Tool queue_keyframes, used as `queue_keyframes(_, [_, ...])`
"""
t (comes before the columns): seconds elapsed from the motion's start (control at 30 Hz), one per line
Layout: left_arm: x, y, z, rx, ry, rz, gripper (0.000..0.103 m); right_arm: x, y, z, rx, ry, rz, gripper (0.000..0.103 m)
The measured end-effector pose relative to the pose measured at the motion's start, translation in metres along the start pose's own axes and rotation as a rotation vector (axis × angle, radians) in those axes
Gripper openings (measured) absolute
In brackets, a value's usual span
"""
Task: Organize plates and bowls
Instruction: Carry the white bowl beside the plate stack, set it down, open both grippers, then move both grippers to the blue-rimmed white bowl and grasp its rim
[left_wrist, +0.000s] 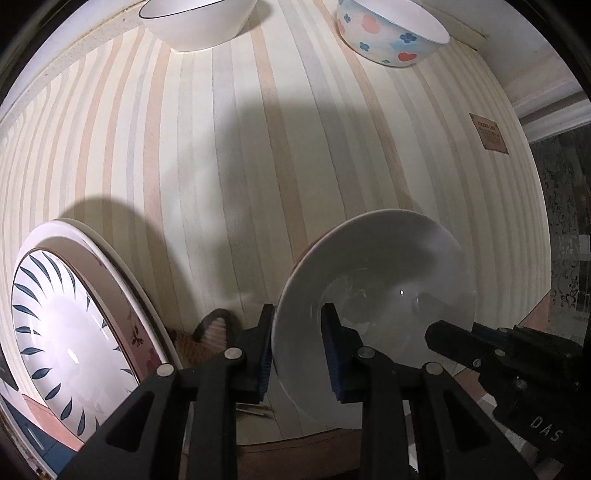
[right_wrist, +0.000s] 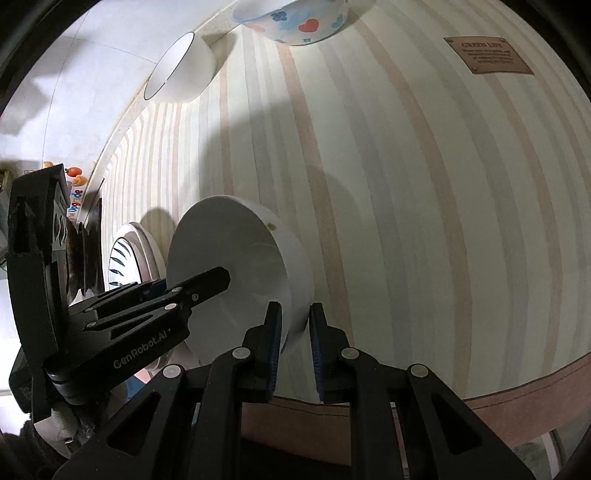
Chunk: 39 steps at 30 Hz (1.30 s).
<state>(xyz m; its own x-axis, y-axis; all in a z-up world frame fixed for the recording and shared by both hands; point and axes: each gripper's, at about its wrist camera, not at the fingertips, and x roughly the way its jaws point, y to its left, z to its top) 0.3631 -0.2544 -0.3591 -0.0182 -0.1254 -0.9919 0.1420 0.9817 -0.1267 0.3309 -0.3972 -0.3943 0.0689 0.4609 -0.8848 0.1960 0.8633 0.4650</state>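
Striped tabletop (left_wrist: 229, 155) in cream, peach and grey bands, brown label patch (right_wrist: 487, 55) near the far right corner. Plain white bowl (left_wrist: 384, 295) sits at the near edge, tipped on its side. Left tool (left_wrist: 297, 350) straddles the bowl's near rim: one finger outside the wall, one inside, blue pads tight on the rim, so closed on the bowl. Right tool (right_wrist: 295, 343) straddles the opposite rim of the same bowl (right_wrist: 236, 258), pads either side of the wall; cannot tell whether they press it. Stacked plates (left_wrist: 74, 325), top one with blue leaf pattern, lie left of the bowl, apart from it. Far edge: white bowl with dark rim line (left_wrist: 195, 22) on the left, floral bowl (left_wrist: 391, 33) with hearts and flowers on the right, well apart from both tools.
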Motion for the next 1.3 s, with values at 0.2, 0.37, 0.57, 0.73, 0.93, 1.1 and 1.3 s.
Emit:
queue_keyframes(0.2, [0.002,-0.002,-0.006,0.005,0.024,-0.005,0.022,-0.002,0.001,0.003,-0.001,0.010,-0.008,0.017])
queue_keyframes(0.37, [-0.055,0.014,-0.010,-0.046,-0.085,-0.047,0.023,-0.013,-0.003,0.014,0.014,0.078,0.032,0.017])
queue_keyframes(0.57, [-0.122,0.052,0.049,-0.098,-0.278,-0.026,0.033,-0.081,0.023,0.064,-0.059,-0.043,0.062,0.030])
queue_keyframes(0.73, [-0.112,0.095,0.120,-0.185,-0.270,-0.015,0.033,-0.098,0.076,0.141,-0.171,-0.155,0.065,0.052])
queue_keyframes(0.93, [-0.073,0.125,0.177,-0.230,-0.191,-0.009,0.033,-0.058,0.121,0.225,-0.219,-0.172,0.027,0.052])
queue_keyframes(1.1, [-0.032,0.135,0.204,-0.227,-0.095,-0.022,0.033,-0.003,0.140,0.273,-0.227,-0.127,-0.023,0.052])
queue_keyframes(1.3, [-0.012,0.140,0.213,-0.242,-0.077,-0.050,0.020,0.042,0.132,0.299,-0.194,-0.055,-0.064,0.022])
